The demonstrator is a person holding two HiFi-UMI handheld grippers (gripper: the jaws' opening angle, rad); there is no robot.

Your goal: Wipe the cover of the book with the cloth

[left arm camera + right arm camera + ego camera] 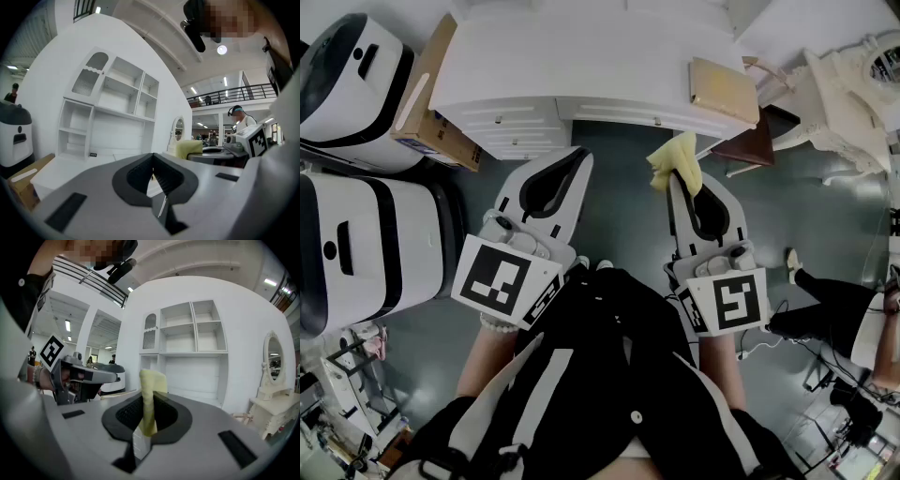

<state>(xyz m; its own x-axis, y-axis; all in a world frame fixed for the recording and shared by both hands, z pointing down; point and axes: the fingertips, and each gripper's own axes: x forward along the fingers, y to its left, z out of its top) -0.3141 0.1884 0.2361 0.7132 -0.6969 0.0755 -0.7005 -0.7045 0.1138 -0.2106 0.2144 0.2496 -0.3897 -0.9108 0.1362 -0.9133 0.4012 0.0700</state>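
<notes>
Cloth [675, 161] in the right gripper [148, 404]
Its jaws pinch the cloth; the left gripper [153, 159] has its jaws pressed together. Only the head view shows the book [724, 91], far right.

No words, brand names or numbers can be read anywhere. The only signs are black-and-white square code patterns on the cubes of the left hand-held gripper [579, 156] and the right hand-held gripper [679, 178]. A dark printed strip on the cardboard box [427, 89] beside the counter's [581, 66] left edge is too small to read.

Open floor [623, 187] ahead — white desk [581, 66] beyond, box [431, 103] perhaps crowding left
</notes>
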